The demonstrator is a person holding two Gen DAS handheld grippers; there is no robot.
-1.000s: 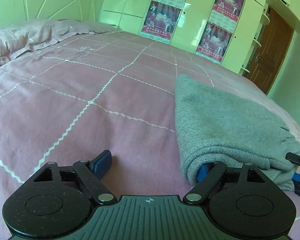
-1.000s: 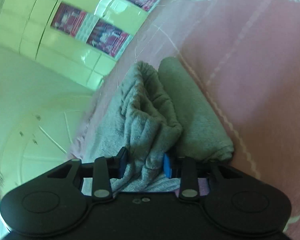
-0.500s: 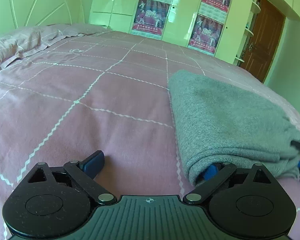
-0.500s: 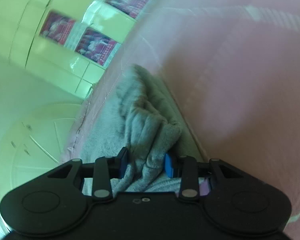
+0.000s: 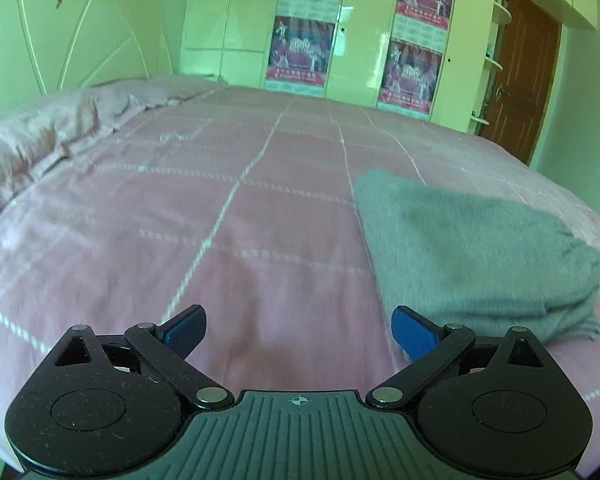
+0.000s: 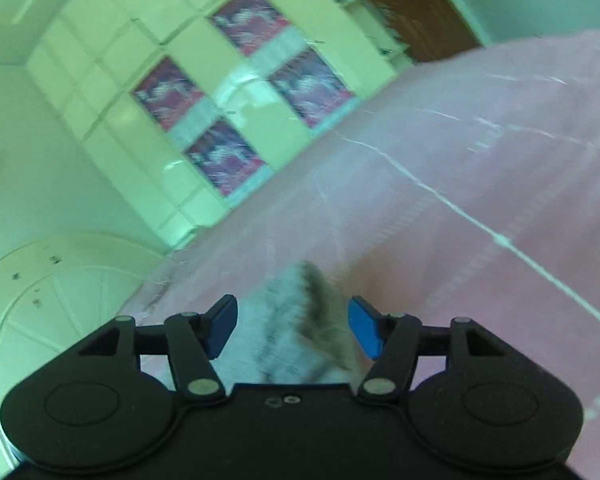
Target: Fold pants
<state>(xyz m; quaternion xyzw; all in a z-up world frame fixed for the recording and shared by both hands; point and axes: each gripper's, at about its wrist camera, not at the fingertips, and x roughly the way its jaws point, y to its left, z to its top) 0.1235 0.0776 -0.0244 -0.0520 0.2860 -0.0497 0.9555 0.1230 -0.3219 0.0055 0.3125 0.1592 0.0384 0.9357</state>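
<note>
The grey pants [image 5: 472,248] lie folded in a flat stack on the pink bedspread [image 5: 220,220], to the right in the left wrist view. My left gripper [image 5: 298,330] is open and empty, just left of and nearer than the stack, its right pad [image 5: 414,334] clear of the cloth. In the blurred right wrist view a grey end of the pants [image 6: 296,332] shows between the spread fingers of my right gripper [image 6: 292,330], which is open; I cannot tell whether the pads touch the cloth.
Pillows [image 5: 40,136] lie at the bed's left end under a white headboard [image 5: 72,40]. A pale wardrobe with posters [image 5: 356,28] and a brown door [image 5: 524,72] stand beyond the bed. The bed's right edge runs just past the pants.
My right gripper opened and let go of the bunched grey cloth. My left gripper pulled back out from under the stack's edge and lifted; both views tilted up.
</note>
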